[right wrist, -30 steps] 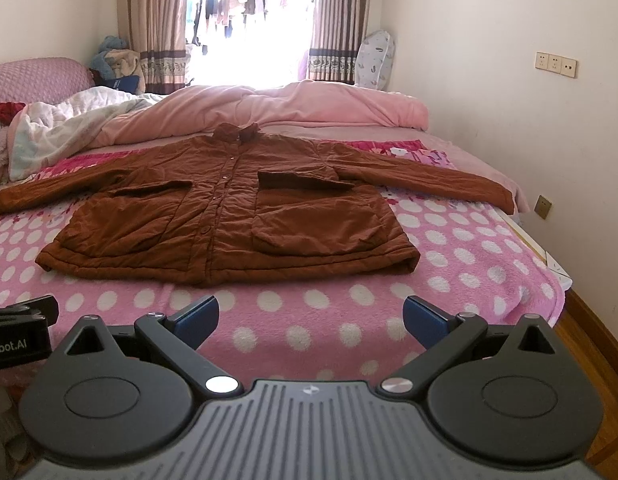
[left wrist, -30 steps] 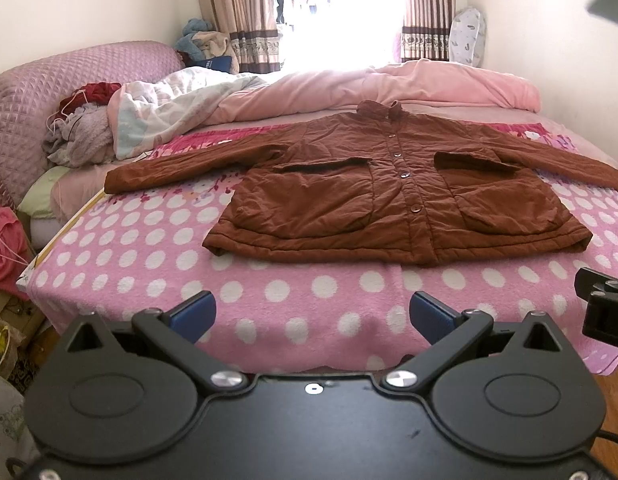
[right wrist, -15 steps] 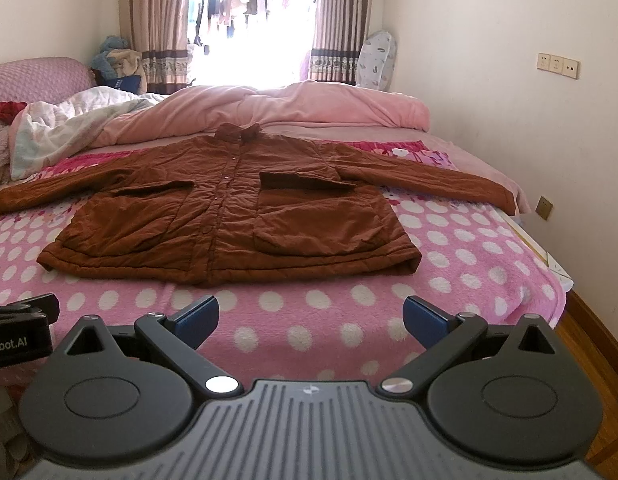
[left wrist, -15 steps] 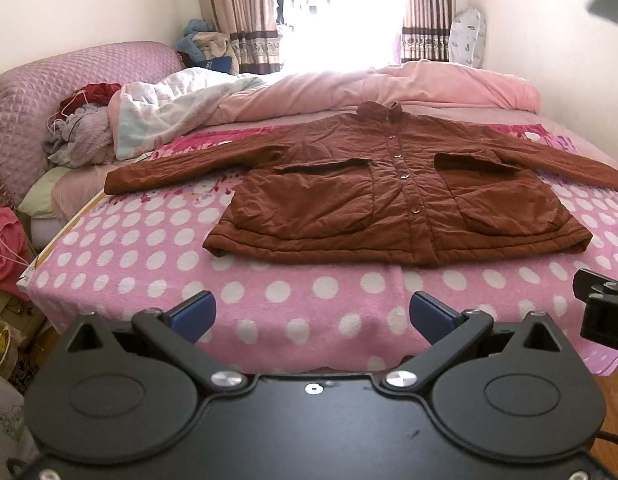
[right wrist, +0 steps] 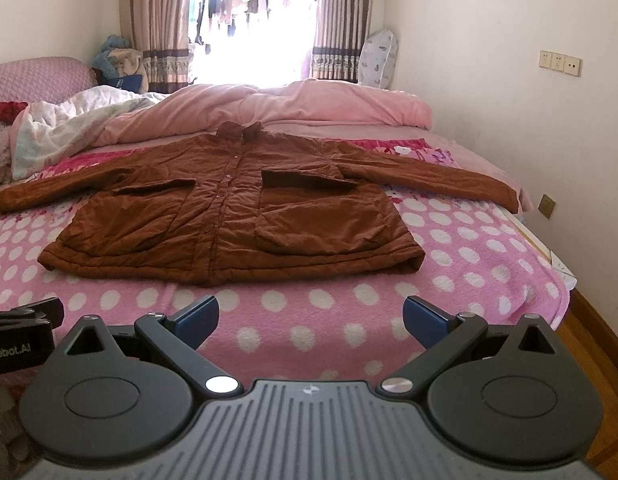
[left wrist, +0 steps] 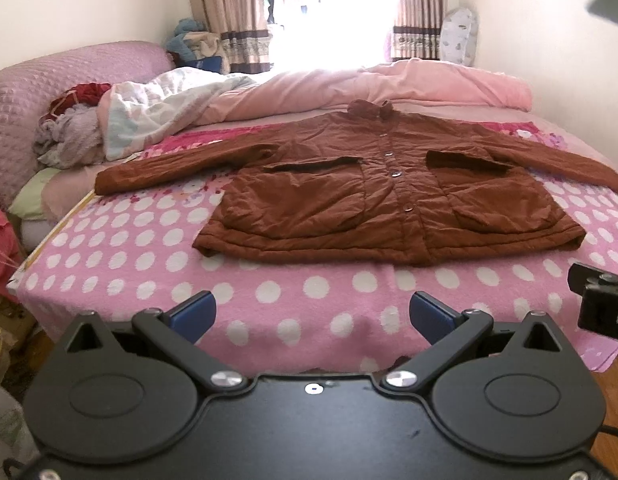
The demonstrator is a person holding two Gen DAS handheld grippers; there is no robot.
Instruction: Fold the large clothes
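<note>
Right wrist alone shows wall sockets (right wrist: pixel 560 63); both views: jacket (left wrist: pixel 389 192) flat, jaws wide.

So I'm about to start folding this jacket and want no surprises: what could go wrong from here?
The brown jacket looks padded, so folds may spring open. Its right sleeve reaches the bed's edge and could slide off. Both the left gripper and right gripper are open and far back.

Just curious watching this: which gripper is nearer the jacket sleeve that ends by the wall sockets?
Right. The right gripper sits toward that sleeve; the left gripper sits further toward the other sleeve. Neither touches it.
</note>
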